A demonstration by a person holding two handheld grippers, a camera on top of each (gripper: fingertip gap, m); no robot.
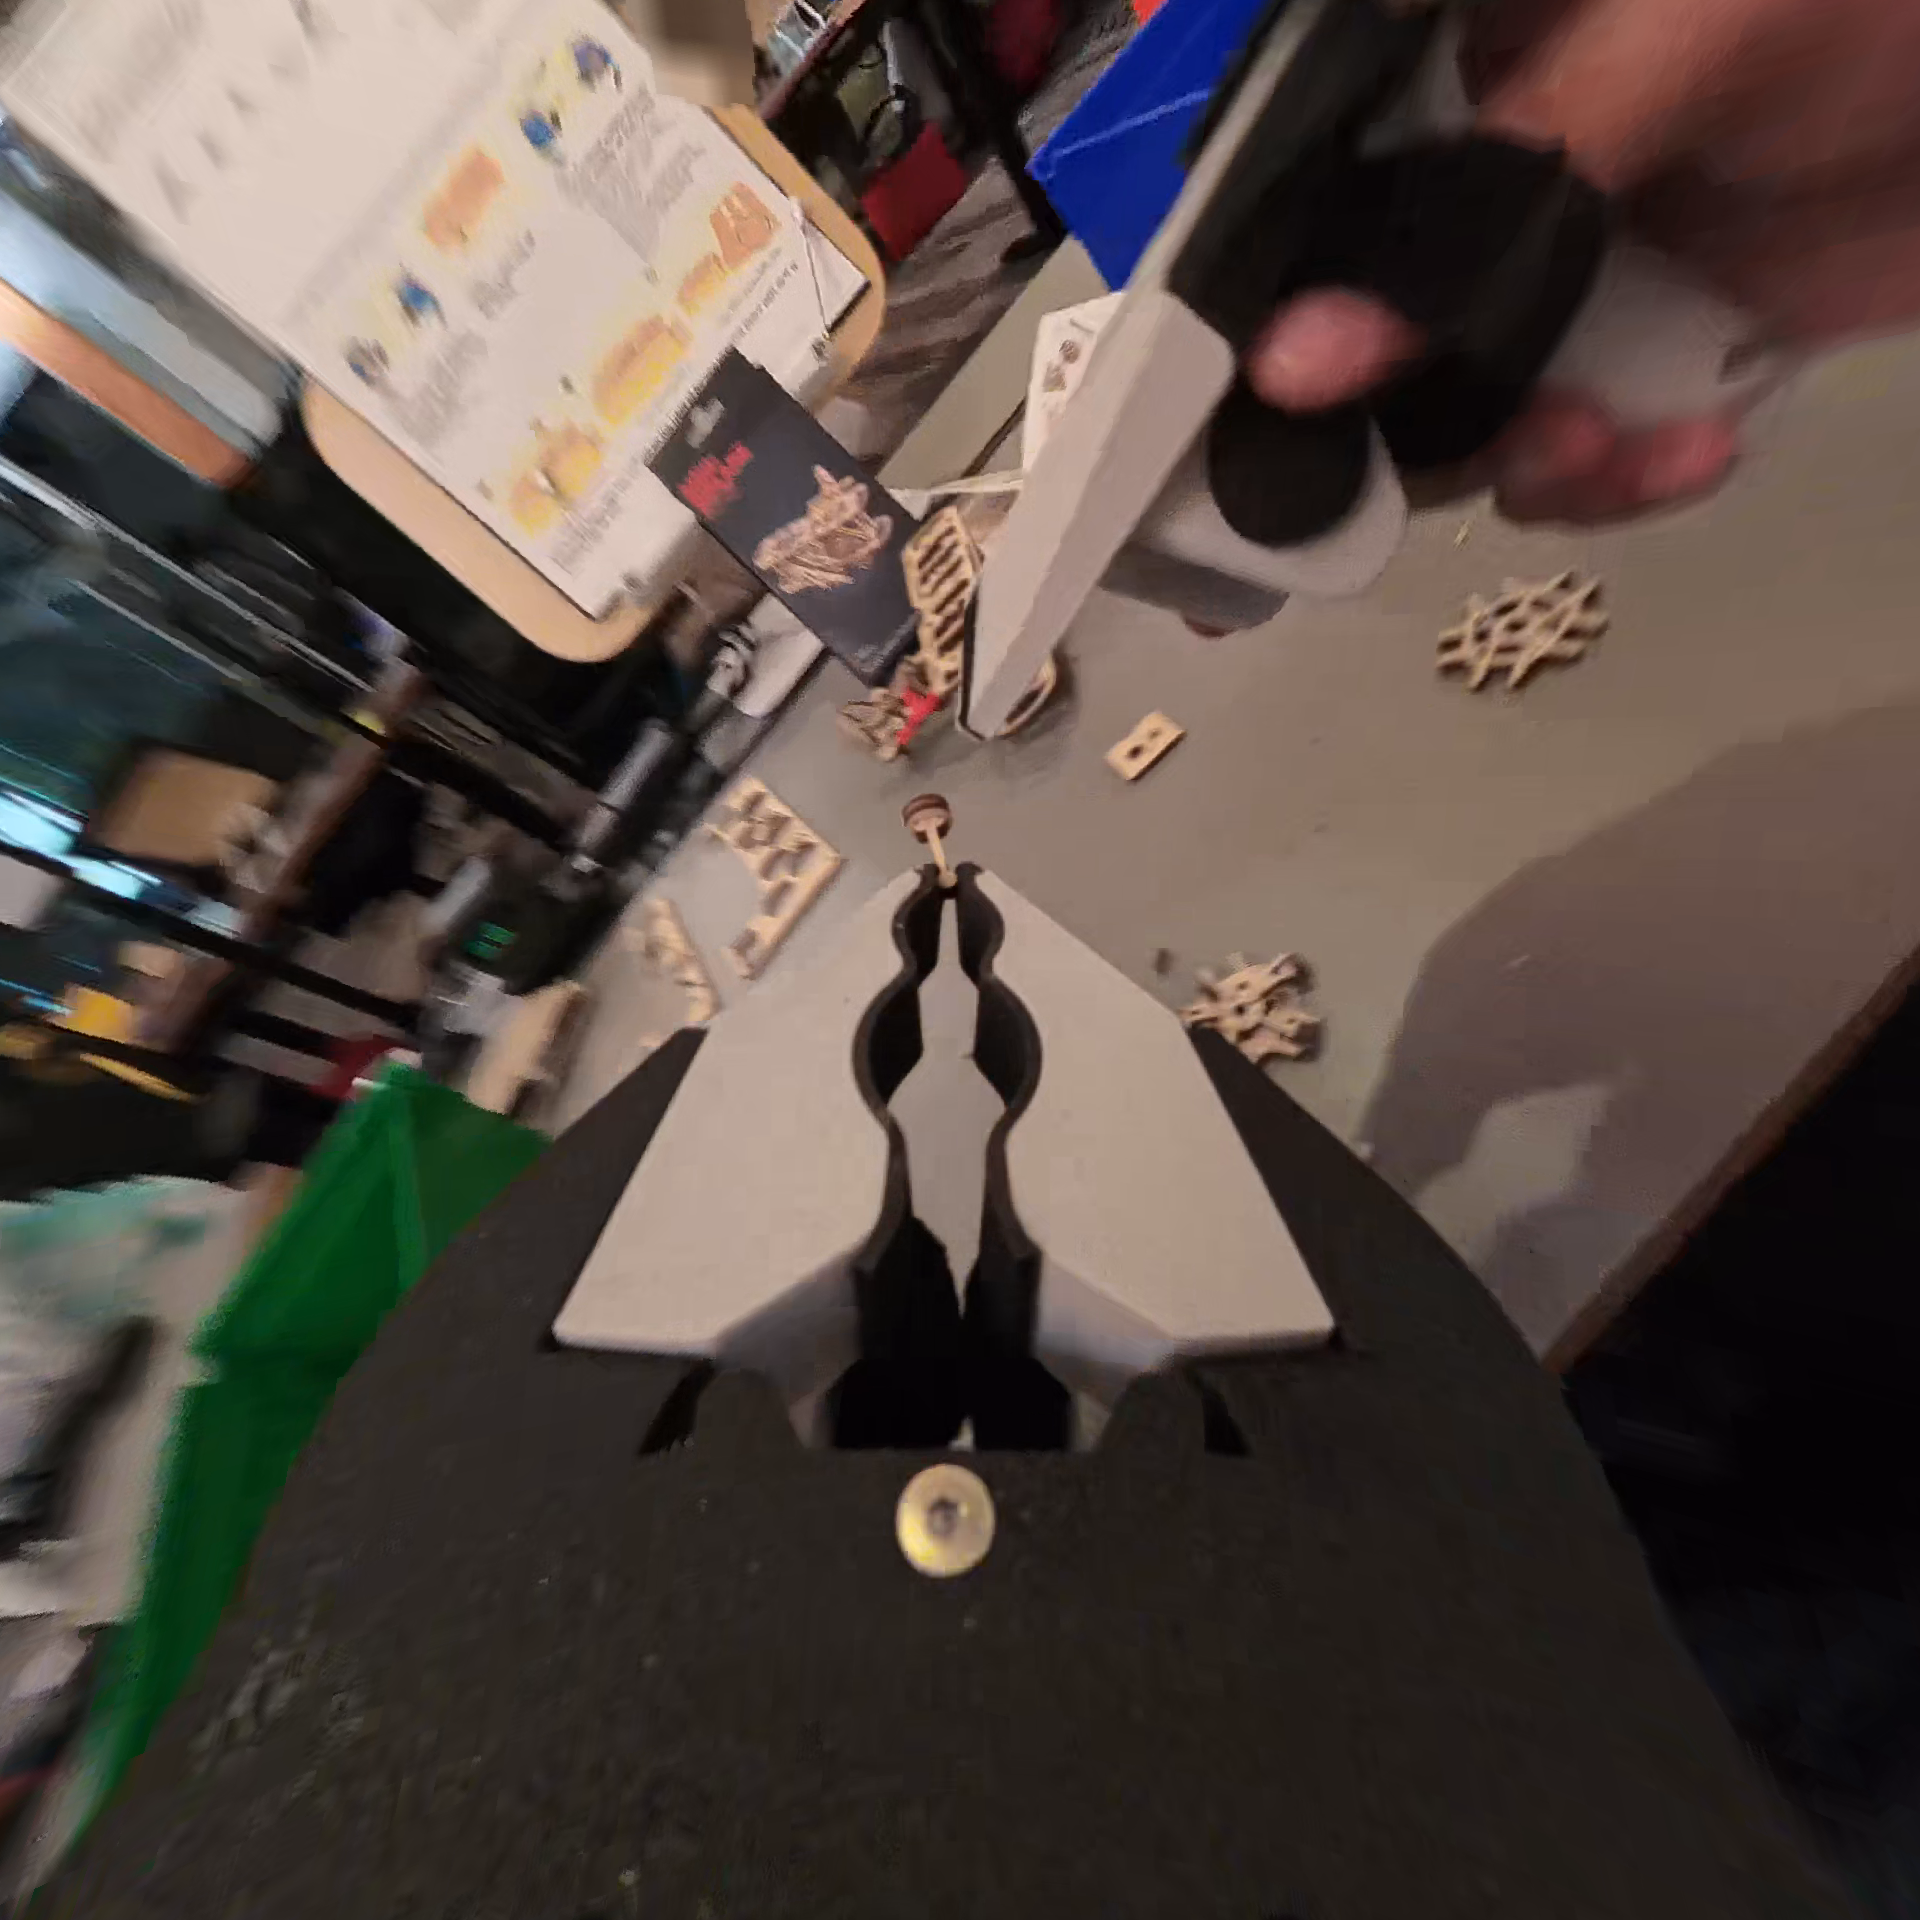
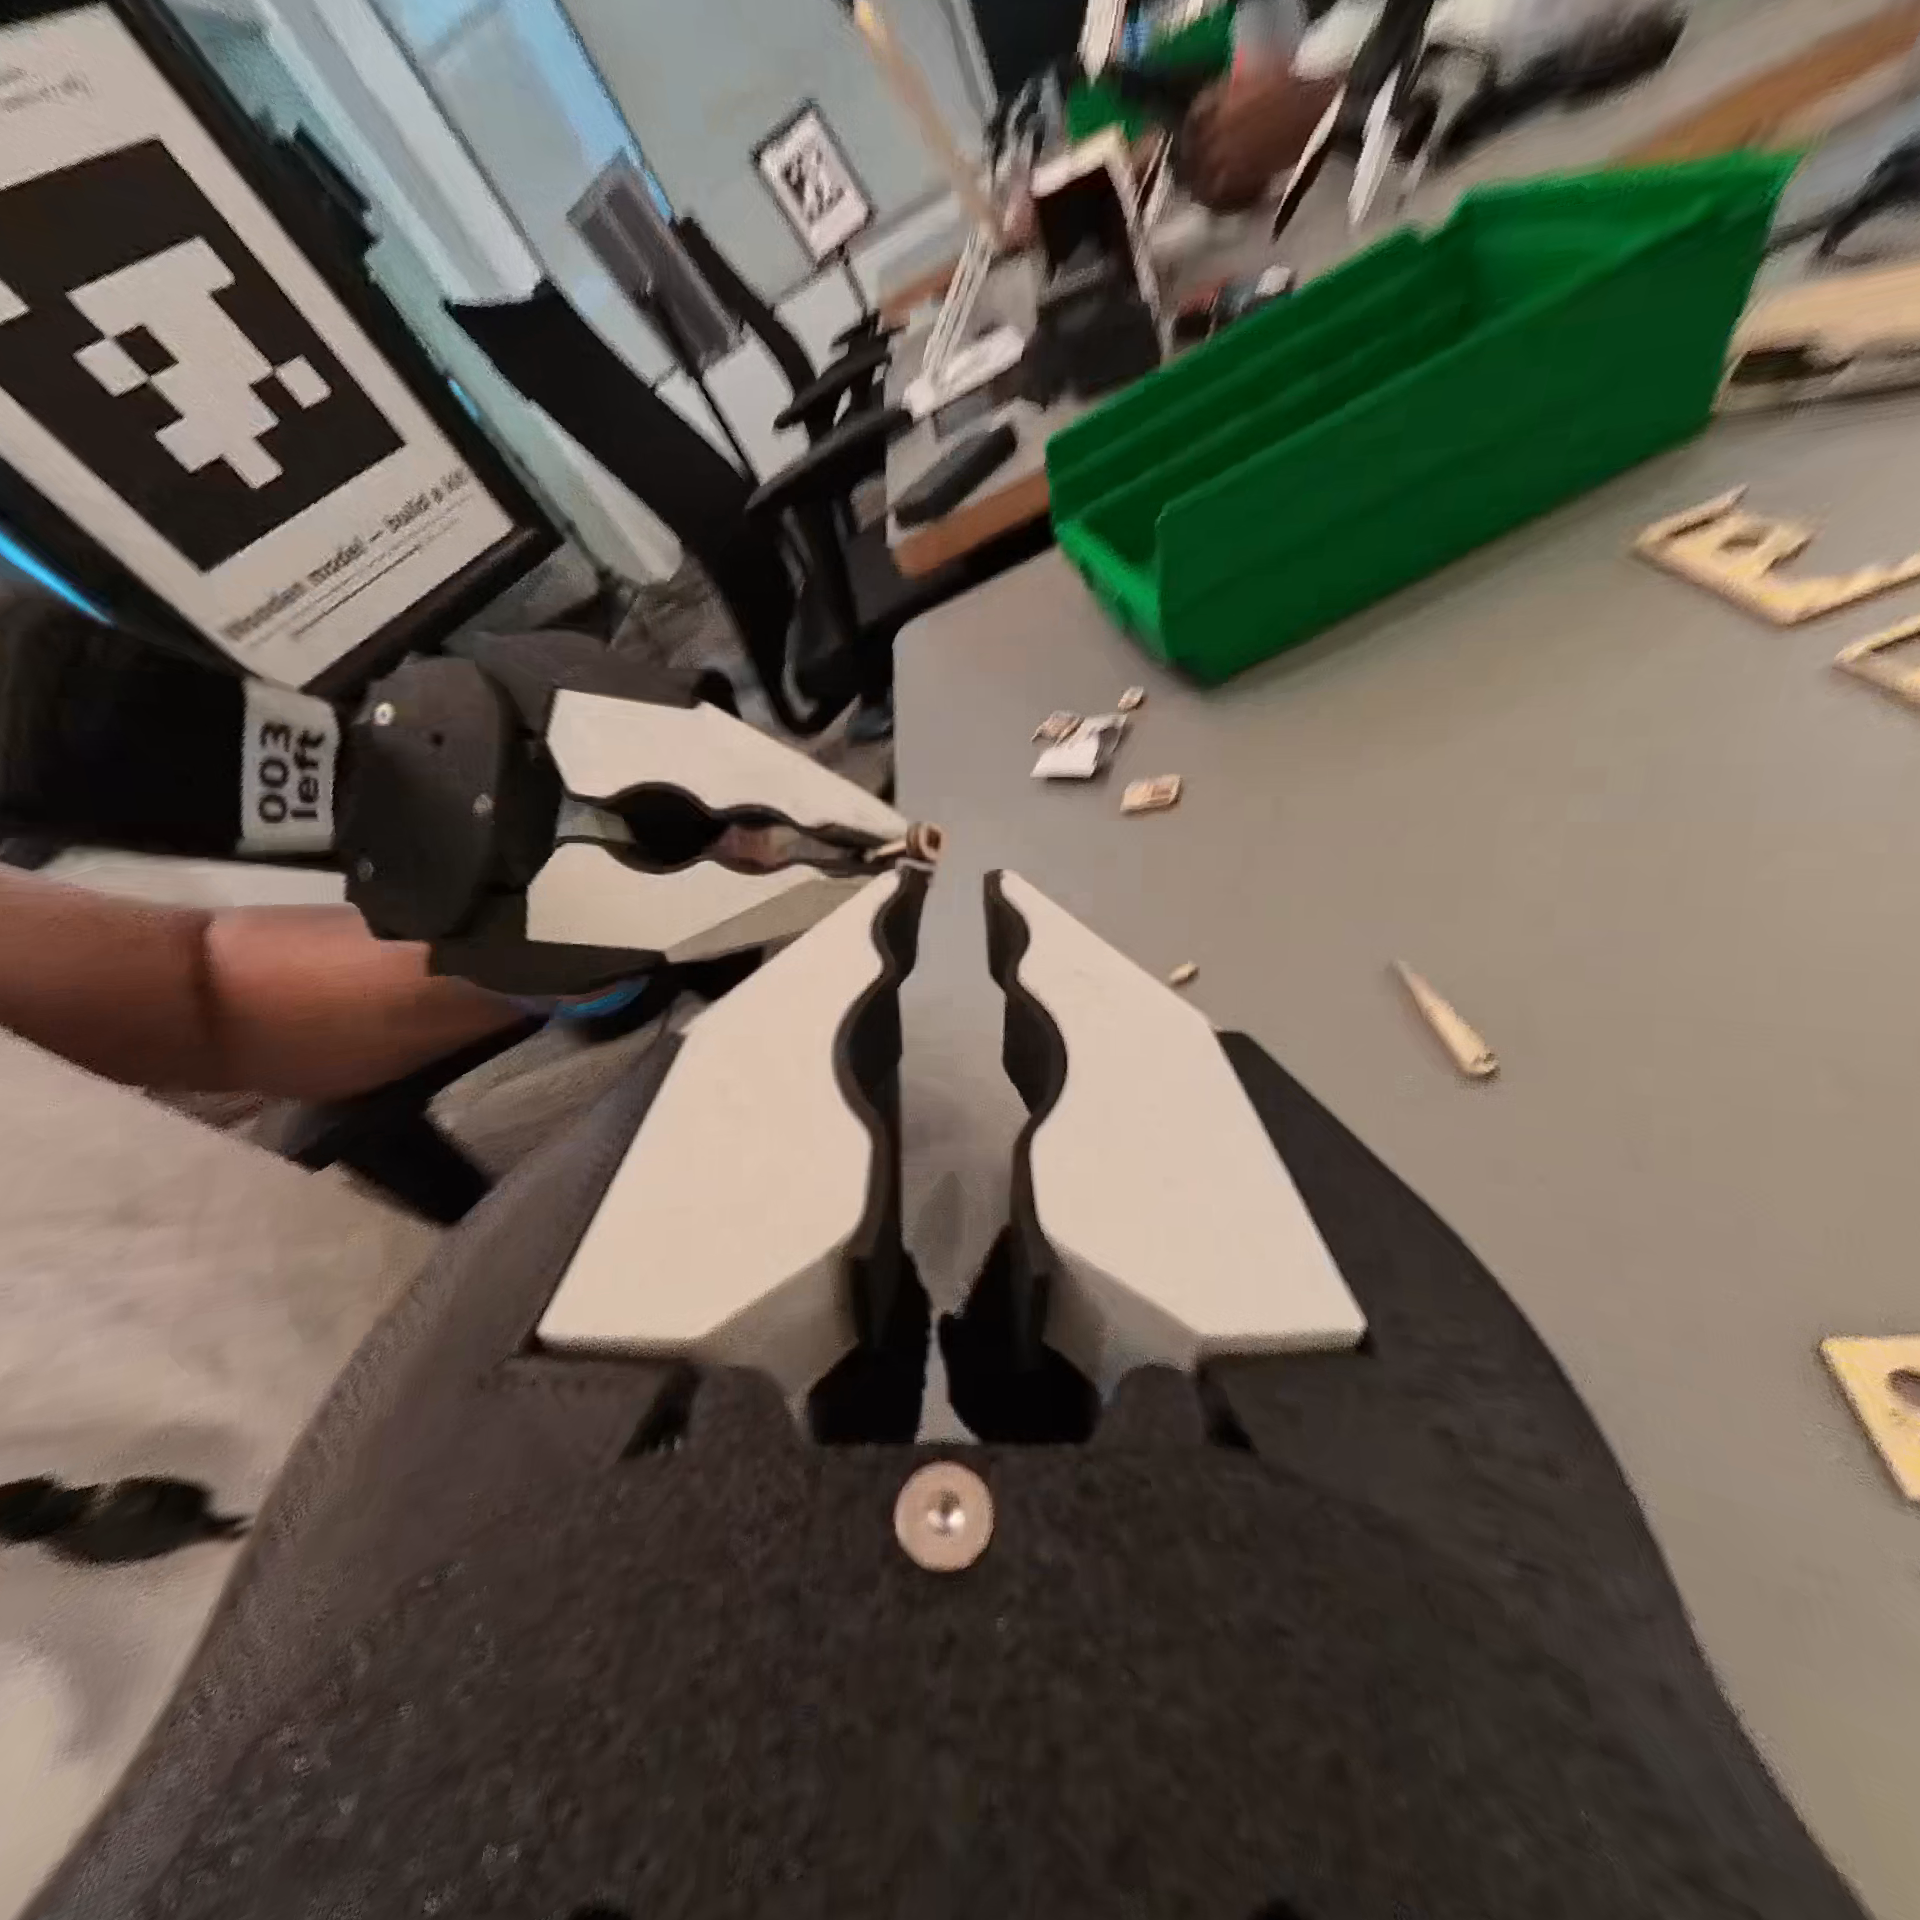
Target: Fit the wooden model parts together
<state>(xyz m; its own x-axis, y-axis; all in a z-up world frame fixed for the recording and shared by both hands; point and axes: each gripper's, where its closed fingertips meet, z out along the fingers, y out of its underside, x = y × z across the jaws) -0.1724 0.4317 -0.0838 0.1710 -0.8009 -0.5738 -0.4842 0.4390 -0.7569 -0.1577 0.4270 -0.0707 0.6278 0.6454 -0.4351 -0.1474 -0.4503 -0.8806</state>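
Left gripper (image 1: 943, 878) comes in level from the left, fingers pinching a small wooden peg (image 1: 932, 828) by its thin stem, the round cap poking out past the tips, clear of the grey desk (image 1: 1455, 831). Just right of it, the right gripper (image 2: 954, 875) points forward with fingers spread a little and nothing between them, its left tip almost at the peg. Loose wooden cut-outs (image 1: 1522, 631) lie scattered on the desk, and further right a green bin (image 2: 1403, 436) sits at the far edge
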